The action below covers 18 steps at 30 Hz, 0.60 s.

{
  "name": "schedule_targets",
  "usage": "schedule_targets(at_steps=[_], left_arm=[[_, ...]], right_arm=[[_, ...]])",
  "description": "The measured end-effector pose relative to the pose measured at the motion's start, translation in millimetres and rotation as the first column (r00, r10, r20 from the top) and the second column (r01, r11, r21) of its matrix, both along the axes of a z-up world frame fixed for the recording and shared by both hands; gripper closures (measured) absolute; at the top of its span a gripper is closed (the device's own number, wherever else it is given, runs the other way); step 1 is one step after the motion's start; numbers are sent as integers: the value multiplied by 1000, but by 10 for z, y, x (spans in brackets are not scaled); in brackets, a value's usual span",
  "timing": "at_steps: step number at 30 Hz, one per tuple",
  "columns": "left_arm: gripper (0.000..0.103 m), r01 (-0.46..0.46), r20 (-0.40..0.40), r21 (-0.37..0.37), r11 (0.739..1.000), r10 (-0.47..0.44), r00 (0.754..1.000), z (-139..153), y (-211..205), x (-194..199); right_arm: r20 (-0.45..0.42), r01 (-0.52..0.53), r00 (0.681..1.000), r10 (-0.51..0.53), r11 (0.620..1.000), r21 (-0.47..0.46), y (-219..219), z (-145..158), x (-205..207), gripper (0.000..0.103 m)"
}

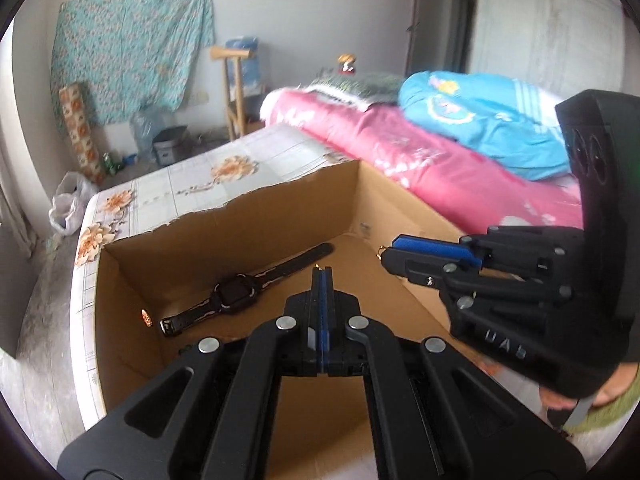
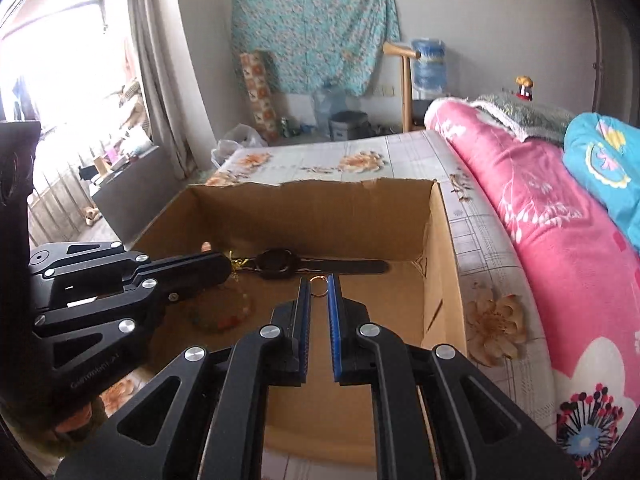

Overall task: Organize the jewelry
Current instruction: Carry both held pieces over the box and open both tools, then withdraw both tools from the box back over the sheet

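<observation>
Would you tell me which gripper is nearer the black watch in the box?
Left. The left gripper hangs just beside the black watch; the right gripper is farther off, near the cardboard box wall.

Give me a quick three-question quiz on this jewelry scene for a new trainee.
1. True or false: the black watch lies inside the cardboard box.
2. Which side's jaws have the small gold ring between them? A: left. B: right.
3. Fill in: the quilt beside the box is ___.
Key: 1 true; 2 B, the right gripper; 3 pink.
</observation>
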<state>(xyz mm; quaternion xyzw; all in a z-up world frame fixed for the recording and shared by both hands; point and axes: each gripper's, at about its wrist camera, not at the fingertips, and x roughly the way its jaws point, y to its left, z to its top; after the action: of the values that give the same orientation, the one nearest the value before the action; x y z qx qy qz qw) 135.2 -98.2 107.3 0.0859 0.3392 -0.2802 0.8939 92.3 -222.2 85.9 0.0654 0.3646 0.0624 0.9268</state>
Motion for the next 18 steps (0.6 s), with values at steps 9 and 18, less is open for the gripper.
schedule_targets(at_steps=[9, 18], left_arm=[[92, -68, -8, 53, 996, 68, 998, -128, -164, 188], [76, -100, 40, 51, 994, 98, 994, -4, -88, 80]], right_arm=[[-6, 47, 999, -47, 998, -35, 9, -87, 214, 89], [48, 72, 996, -72, 997, -9, -72, 46, 55, 73]])
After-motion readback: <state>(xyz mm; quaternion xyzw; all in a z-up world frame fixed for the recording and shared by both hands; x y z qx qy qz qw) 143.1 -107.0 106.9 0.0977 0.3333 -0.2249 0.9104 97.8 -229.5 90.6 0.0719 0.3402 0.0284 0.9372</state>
